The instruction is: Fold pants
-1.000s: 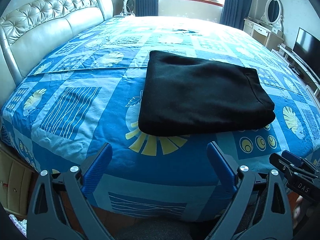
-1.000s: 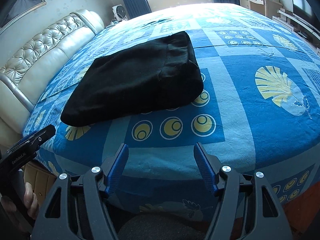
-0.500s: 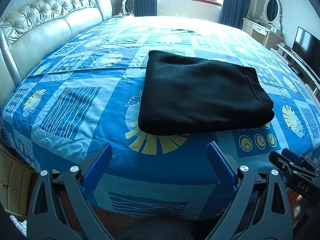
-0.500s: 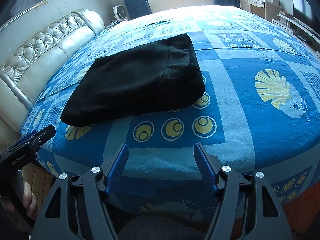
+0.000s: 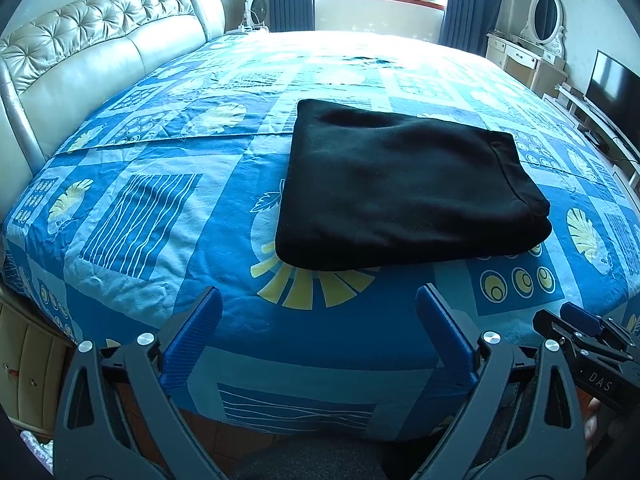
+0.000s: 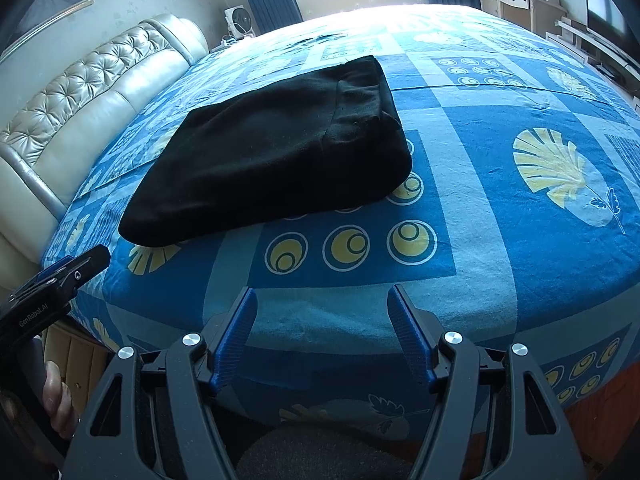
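1. Since the earlier frame only the left gripper (image 5: 318, 300) has changed; its jaws have just been opening a little more and now stand wide apart, nothing between them.
2. Left of the bed (image 5: 132, 208) stands a padded headboard (image 5: 100, 52).
3. In the middle the black pants (image 5: 400, 188) lie folded flat on the blue sheet, near the front edge.
4. At the right, the right gripper (image 6: 322, 300) hangs spread and empty, apart from the pants.

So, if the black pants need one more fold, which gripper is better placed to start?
Probably left. The left gripper is open and faces the pants directly; the right gripper points beside them.
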`<move>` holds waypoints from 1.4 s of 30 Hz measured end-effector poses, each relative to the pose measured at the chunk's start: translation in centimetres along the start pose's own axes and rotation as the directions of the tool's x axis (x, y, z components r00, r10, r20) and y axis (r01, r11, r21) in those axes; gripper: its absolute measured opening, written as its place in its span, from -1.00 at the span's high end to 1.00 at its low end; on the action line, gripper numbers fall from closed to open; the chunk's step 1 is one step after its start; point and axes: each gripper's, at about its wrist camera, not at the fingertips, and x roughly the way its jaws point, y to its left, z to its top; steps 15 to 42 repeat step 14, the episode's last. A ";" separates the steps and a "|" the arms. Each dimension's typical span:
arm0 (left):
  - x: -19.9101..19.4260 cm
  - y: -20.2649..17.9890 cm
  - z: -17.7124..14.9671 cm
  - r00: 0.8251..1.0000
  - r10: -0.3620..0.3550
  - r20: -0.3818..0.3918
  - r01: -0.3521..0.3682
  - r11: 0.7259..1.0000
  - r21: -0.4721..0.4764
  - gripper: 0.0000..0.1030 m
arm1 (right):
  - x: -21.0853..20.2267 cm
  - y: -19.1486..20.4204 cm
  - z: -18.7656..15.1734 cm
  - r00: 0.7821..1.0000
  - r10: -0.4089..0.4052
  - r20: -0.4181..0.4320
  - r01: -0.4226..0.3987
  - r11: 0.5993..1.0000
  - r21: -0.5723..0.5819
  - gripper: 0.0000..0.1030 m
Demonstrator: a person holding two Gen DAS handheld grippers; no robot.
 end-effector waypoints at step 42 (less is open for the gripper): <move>7.8 10.1 12.8 0.990 0.120 0.075 -0.123 0.992 0.036 -0.96 | 0.9 -1.0 15.7 0.988 0.078 0.130 -0.069 0.995 -0.072 -0.54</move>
